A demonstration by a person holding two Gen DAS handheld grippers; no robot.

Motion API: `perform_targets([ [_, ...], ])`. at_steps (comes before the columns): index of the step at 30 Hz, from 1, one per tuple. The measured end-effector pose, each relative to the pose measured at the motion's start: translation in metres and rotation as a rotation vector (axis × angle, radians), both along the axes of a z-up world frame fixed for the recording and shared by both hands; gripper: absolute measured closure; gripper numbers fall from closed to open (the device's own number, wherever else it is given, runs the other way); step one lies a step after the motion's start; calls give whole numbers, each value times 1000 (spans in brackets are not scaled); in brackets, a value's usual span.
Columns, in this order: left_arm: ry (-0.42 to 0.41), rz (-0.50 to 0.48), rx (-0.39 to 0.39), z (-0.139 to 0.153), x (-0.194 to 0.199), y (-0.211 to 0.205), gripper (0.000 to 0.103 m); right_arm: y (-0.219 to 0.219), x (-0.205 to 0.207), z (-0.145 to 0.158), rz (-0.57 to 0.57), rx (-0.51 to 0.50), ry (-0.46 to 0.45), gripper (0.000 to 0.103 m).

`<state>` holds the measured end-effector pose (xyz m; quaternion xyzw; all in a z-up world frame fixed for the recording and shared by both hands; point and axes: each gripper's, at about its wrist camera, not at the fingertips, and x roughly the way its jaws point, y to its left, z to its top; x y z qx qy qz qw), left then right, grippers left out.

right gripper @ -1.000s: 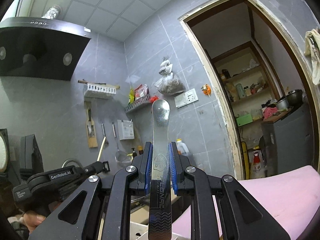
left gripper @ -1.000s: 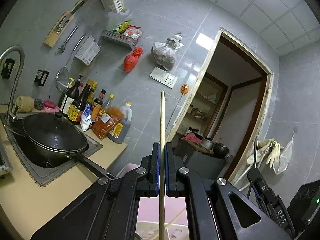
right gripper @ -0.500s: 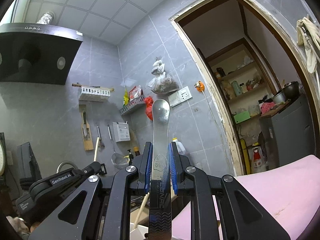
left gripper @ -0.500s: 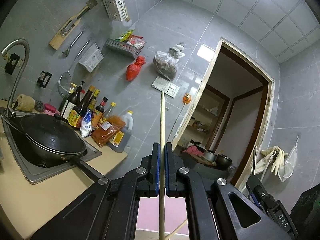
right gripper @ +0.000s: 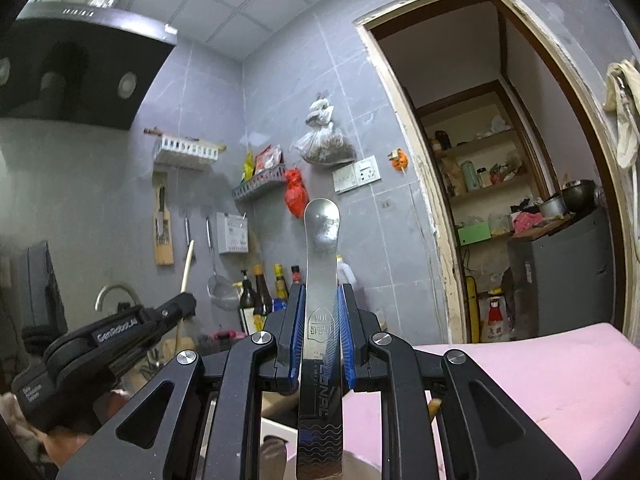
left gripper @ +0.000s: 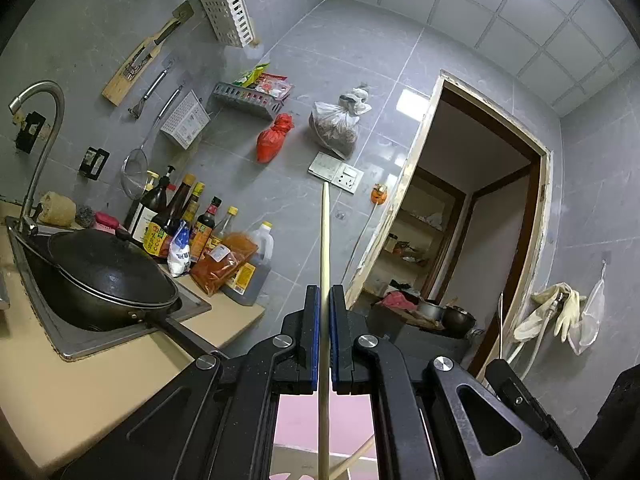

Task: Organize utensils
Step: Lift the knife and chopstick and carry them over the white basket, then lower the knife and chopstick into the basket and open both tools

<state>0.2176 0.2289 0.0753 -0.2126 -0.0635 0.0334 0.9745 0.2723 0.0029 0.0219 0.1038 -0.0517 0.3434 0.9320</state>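
My left gripper is shut on a thin wooden chopstick that stands upright between the pads and reaches above and below them. A second chopstick lies slanted below it. My right gripper is shut on a flat steel utensil handle, rounded end up, its lower end out of frame. The left gripper with its chopstick also shows in the right wrist view at the lower left. Both grippers are raised and tilted up toward the wall and ceiling.
A black wok sits in the sink on a beige counter, with a faucet and sauce bottles behind. A pink surface lies to the right. An open doorway leads to a pantry. Wall racks hang above.
Both grippers have tilted further upward, so more wall and ceiling show. Each still holds its utensil the same way.
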Motion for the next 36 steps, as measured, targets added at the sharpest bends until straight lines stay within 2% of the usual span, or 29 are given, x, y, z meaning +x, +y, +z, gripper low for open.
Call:
perform_targets([
  [4, -3, 12, 18, -4, 2, -6, 101, 3, 0, -6, 5, -36, -6, 89],
  [15, -8, 47, 71, -13, 0, -17, 101, 4, -1, -10, 6, -58, 0, 88],
  [29, 140, -29, 177, -26, -2, -26, 99, 0, -10, -10, 45, -91, -5, 85],
  [32, 157, -58, 175, -25, -7, -26, 94, -3, -15, -6, 59, -85, -8, 81],
  [34, 167, -85, 175, -22, -11, -27, 79, -4, -20, -3, 64, -92, -21, 79],
  [36, 175, -109, 175, -18, -16, -28, 76, -7, -25, 0, 70, -94, -33, 78],
])
